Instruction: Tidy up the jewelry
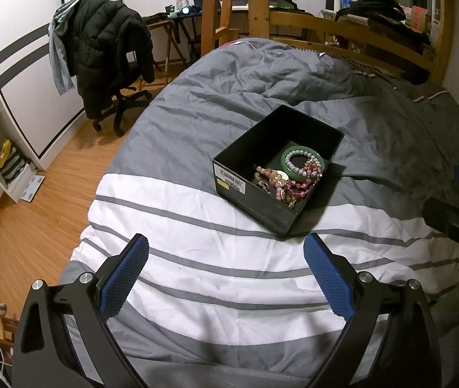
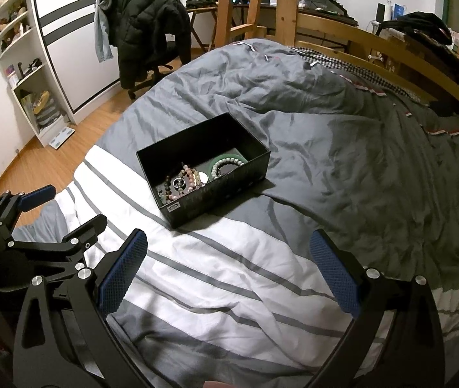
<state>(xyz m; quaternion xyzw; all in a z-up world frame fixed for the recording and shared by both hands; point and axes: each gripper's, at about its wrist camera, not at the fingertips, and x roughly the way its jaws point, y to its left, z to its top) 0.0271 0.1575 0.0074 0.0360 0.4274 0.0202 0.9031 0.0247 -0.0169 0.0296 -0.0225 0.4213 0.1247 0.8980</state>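
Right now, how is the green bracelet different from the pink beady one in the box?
The green bangle is one smooth solid ring; the pink beaded bracelet is made of many small shiny beads. The bangle is a neat round circle toward the back of the black box; the pink one lies bunched nearer the front, against other bracelets. Both lie inside the box, and neither the left gripper nor the right gripper holds them.

A black rectangular box [image 1: 255, 190] lies open-topped and lidless on the bed, turned at an angle, one corner toward 6 o'clock in the left wrist view. All the jewelry is heaped in its 3 o'clock half. A green bangle [image 1: 318, 171] lies flat there, a pale beaded bracelet [image 1: 300, 154] resting on it. Pink beaded bracelets [image 1: 303, 184] tangle just beside it, toward 7 o'clock.
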